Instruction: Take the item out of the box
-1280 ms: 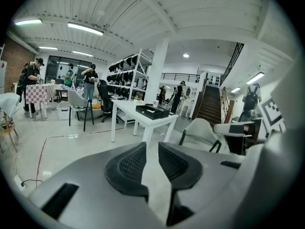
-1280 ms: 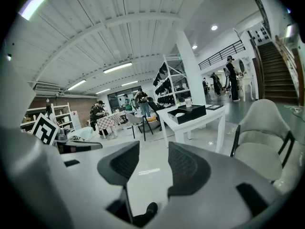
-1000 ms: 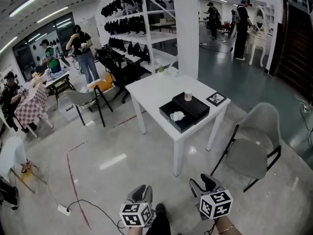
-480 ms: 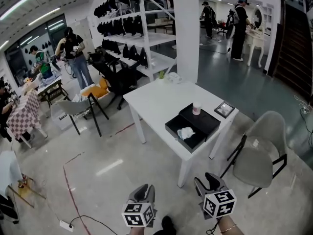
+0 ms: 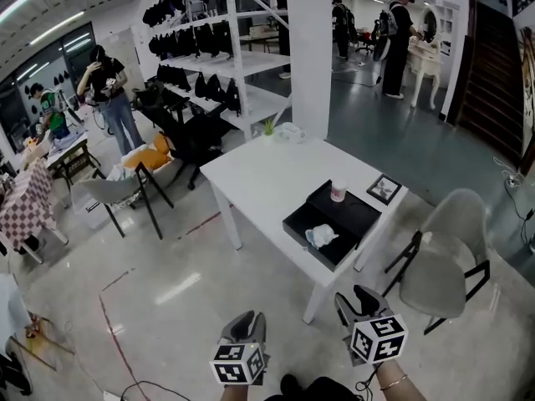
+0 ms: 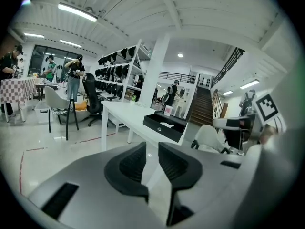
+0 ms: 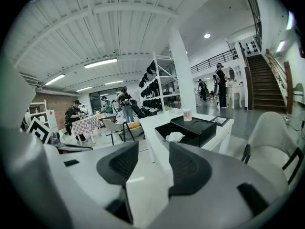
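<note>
Left tool and right tool are released, empty. A white item lies in the black box on the table.

Bench with the box at its near right end

On the bench the box lies towards the near right edge, with the item in its nearer half. A cup stands at the far edge of its farther half. A picture frame lies just right of the cup, at the bench's right corner. A chair stands right of the bench, a shelf rack behind it. The left tongs and right tongs sit before the bench, well apart from it.
</note>
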A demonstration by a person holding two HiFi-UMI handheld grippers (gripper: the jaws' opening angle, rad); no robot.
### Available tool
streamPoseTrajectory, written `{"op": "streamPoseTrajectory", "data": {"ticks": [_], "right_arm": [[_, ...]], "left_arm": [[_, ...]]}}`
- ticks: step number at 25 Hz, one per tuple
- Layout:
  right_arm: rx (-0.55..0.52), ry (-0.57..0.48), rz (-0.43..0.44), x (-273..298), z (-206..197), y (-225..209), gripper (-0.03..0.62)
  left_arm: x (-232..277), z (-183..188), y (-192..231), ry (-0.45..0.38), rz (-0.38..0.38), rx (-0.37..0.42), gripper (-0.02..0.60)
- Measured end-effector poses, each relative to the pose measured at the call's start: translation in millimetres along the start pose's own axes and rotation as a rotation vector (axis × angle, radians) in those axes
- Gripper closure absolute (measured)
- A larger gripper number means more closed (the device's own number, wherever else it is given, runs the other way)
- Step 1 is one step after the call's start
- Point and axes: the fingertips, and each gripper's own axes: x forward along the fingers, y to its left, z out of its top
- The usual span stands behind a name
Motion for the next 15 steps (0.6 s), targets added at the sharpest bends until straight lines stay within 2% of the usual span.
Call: {"op": "streamPoseTrajectory", "data": {"ticks": [7, 15], "right_arm": [[-0.023, -0.001, -0.026, 28.7, 12.9, -10.3, 0.395], [-0.019, 0.010, -0.010, 85.7, 32.0, -27.8, 0.395]], "left_arm": [[21.0, 10.3, 18.0, -0.001, 0.000, -0.006, 0.505], [62.0, 33.2, 37.9, -0.001, 0.025, -0.006, 0.505]]}}
